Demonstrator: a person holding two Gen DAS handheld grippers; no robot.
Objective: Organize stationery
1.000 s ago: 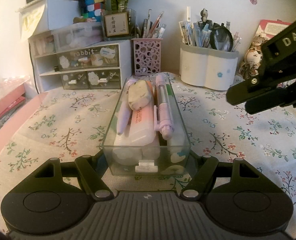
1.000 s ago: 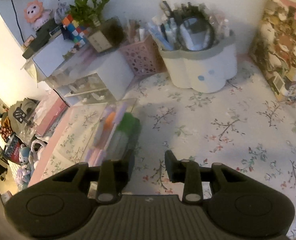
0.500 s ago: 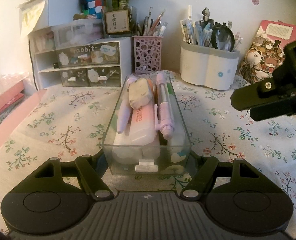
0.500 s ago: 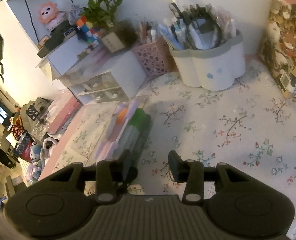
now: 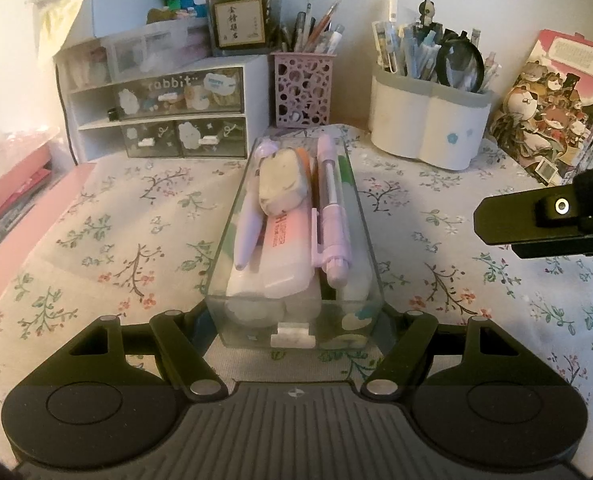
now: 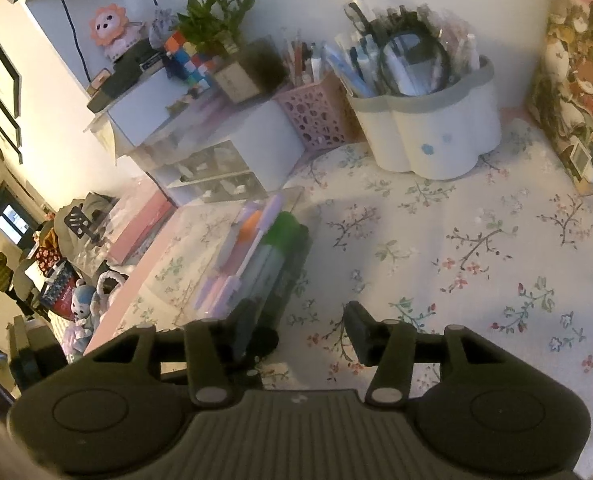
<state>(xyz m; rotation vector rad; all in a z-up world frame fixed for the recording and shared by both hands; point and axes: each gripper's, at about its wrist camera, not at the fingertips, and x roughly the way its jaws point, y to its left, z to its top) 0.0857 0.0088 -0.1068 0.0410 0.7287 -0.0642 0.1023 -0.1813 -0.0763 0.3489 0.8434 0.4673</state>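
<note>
- The left gripper (image 5: 296, 320) has its jaws closed on the near end of the clear drawer (image 5: 232, 240), one jaw on each side wall, so the drawer runs straight ahead out from between them.
- Inside the drawer, ahead of the jaws, lie a purple pen (image 5: 330, 208), a pink highlighter (image 5: 284, 248) and a worn eraser (image 5: 282, 184) on top; the drawer looks full, so I judge the gathering of loose stationery to be largely done.
- Beyond the far end of the drawer and a little to the left of the jaws' line stands the small drawer cabinet (image 5: 156, 112). If the drawer belongs in it, carrying it there and sliding it home is what remains; which slot is empty I cannot tell.
- The left gripper points forward and downward over the floral desk (image 5: 96, 220), holding the drawer roughly level.
- To the right of the drawer, the right gripper (image 6: 300, 320) is tilted downward over the desk; its jaws have just been opening and stand apart with nothing between them.
- From the right wrist view, the drawer sits ahead and to the left of those jaws, its near end just beside the left jaw; whether they touch I cannot tell.
- Ahead and to the right of the right jaws, the white pen holder (image 6: 428, 136) stands well apart by the wall.
</note>
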